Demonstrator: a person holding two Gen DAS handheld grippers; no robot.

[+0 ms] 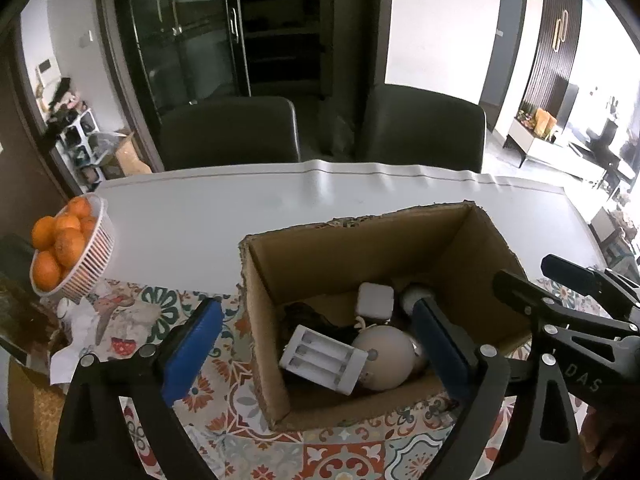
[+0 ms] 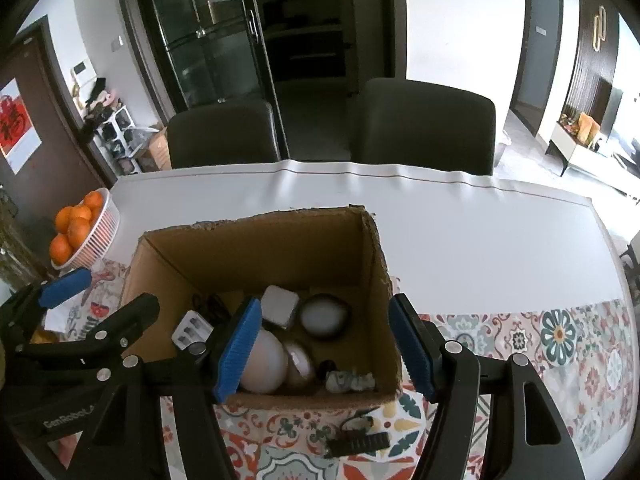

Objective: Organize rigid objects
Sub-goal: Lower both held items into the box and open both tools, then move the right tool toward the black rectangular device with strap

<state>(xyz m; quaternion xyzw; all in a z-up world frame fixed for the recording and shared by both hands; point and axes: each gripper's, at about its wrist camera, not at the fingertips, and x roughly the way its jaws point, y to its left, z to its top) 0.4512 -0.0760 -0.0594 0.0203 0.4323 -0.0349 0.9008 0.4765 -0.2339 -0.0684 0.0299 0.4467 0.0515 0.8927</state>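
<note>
Cardboard box (image 2: 256,248): sat open-topped on the patterned mat (image 2: 560,332), both your claws hanging over its near wall.
Contents: white battery charger (image 1: 322,354), beige ball (image 1: 386,354), white cube adapter (image 1: 375,300), round dark-rimmed lamp (image 2: 324,316) and a small grey bit (image 2: 350,381) all lay inside.
L claw: your left gripper (image 1: 316,344) stood wide, nothing held; one pad outside the box's left wall, other pad inside over the ball.
R claw: your right gripper (image 2: 326,346) was abt half open, empty, straddling the box's right wall.
Next item: small black clip-like piece (image 2: 358,438) lay on the mat just outside the near wall, below and between your right fingers; long axis ran roughly left-right.
Nearer hand: right, I'd judge.
In the way: box's near wall; you'd need to pull back first.
Around: basket (image 1: 94,264) of oranges (image 1: 60,240) far left, well apart.
</note>
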